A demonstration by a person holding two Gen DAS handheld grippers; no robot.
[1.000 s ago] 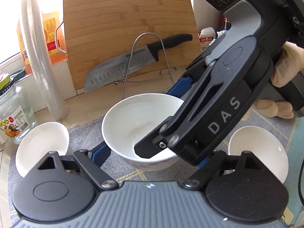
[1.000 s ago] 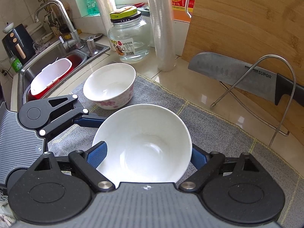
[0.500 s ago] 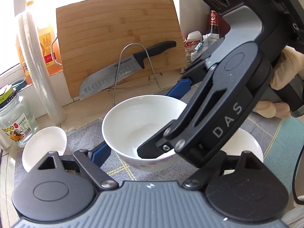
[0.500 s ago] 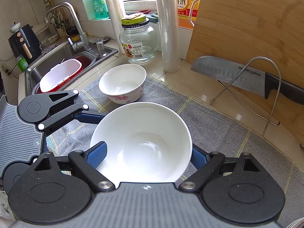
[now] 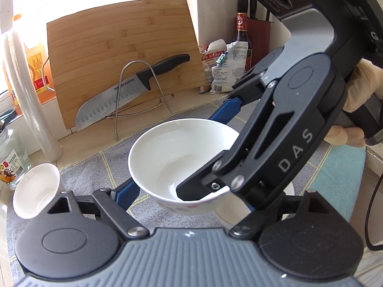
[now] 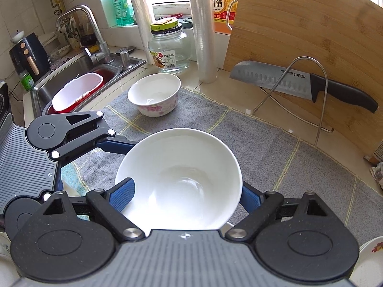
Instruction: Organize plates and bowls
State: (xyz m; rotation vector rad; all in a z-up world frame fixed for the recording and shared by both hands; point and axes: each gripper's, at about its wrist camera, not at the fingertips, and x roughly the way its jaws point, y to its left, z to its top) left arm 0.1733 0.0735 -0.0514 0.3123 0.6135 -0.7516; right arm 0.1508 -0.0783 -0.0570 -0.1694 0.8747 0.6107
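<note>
**Bowl held by two grippers above the mat: risks**

The bowl point(image 6: 178, 181) sits between the blue pads of both grippers at once. The right gripper point(image 6: 186, 191) clasps it across its width, one pad on each side wall; the left gripper point(image 5: 182, 162) comes in crosswise and holds the same bowl the same way. Both sets of fingers stand fairly wide, closed on the bowl. The bowl hangs over the grey mat point(image 6: 263, 148), apparently clear of it, near the mat's front edge.

A second bowl point(image 6: 154, 95) with a pink flower pattern stands at the mat's far corner, toward the sink point(image 6: 79, 71). A knife point(image 6: 299, 83) leans in a wire stand just beyond the mat's far edge.

Likely failures: glazed walls slipping on the pads if either hand twists or pulls against the other; a drop chipping the rim; a swing toward the mat's far edge striking the knife stand.
</note>
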